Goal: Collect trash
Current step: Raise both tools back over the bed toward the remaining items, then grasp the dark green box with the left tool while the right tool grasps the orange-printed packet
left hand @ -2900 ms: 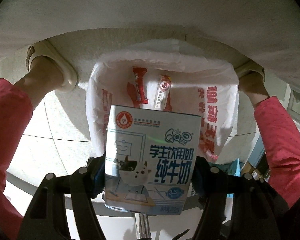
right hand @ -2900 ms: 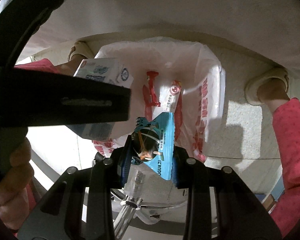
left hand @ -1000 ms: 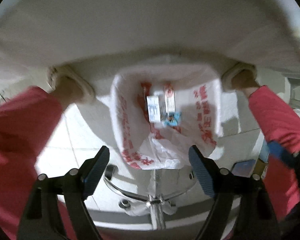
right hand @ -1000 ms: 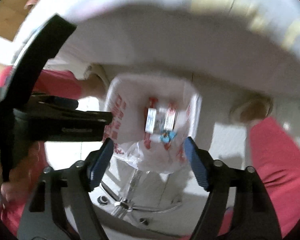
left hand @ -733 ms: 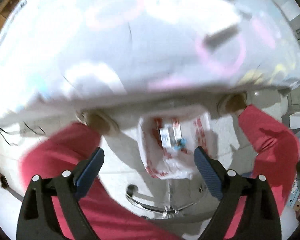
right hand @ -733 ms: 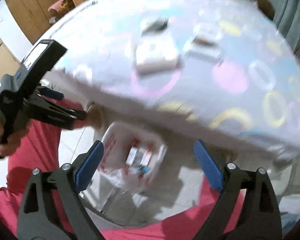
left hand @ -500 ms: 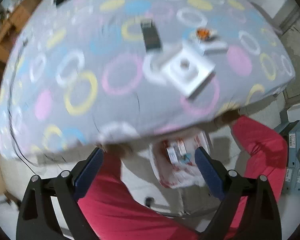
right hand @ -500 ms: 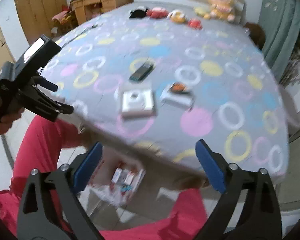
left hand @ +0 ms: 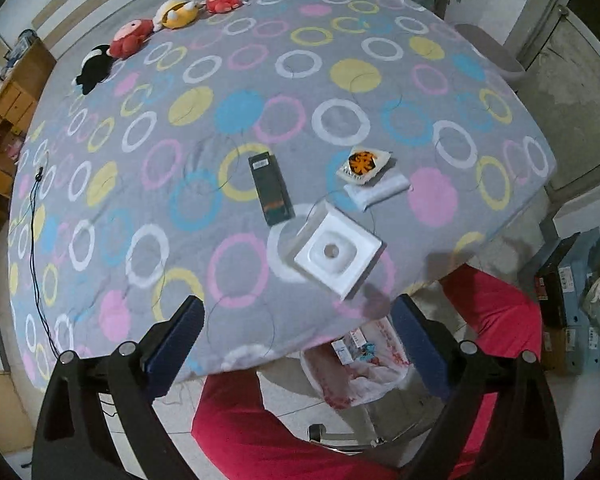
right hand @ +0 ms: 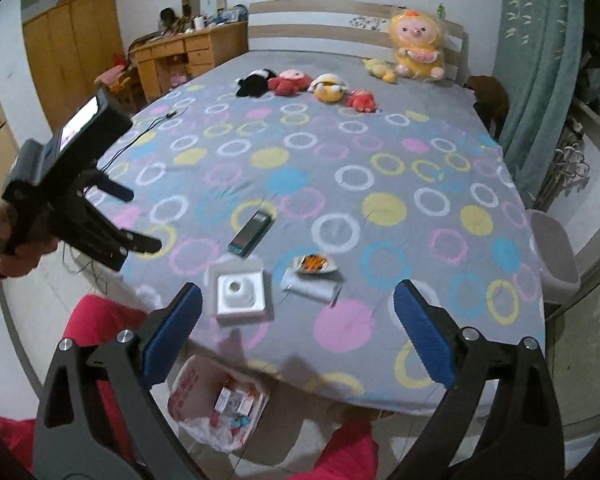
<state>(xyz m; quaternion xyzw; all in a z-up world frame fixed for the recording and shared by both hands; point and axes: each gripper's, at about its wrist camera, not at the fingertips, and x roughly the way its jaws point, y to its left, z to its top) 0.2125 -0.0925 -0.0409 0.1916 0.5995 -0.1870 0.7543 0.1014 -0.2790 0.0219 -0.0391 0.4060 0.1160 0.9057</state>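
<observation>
Dark box (left hand: 271, 188) lies flat — long axis toward headboard.

Orange wrapper (left hand: 363, 164) atop white packet (left hand: 378, 192), near bed edge.

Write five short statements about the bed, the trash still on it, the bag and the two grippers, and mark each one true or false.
1. Both the left gripper and the right gripper are open and hold nothing. True.
2. The white foam tray lies on the floor. False: it lies on the bed, near the edge.
3. The orange-printed wrapper rests on a white packet. True.
4. The trash bag is empty. False: it holds cartons and wrappers.
5. The dark box sits inside the bag. False: it lies on the bed.
</observation>
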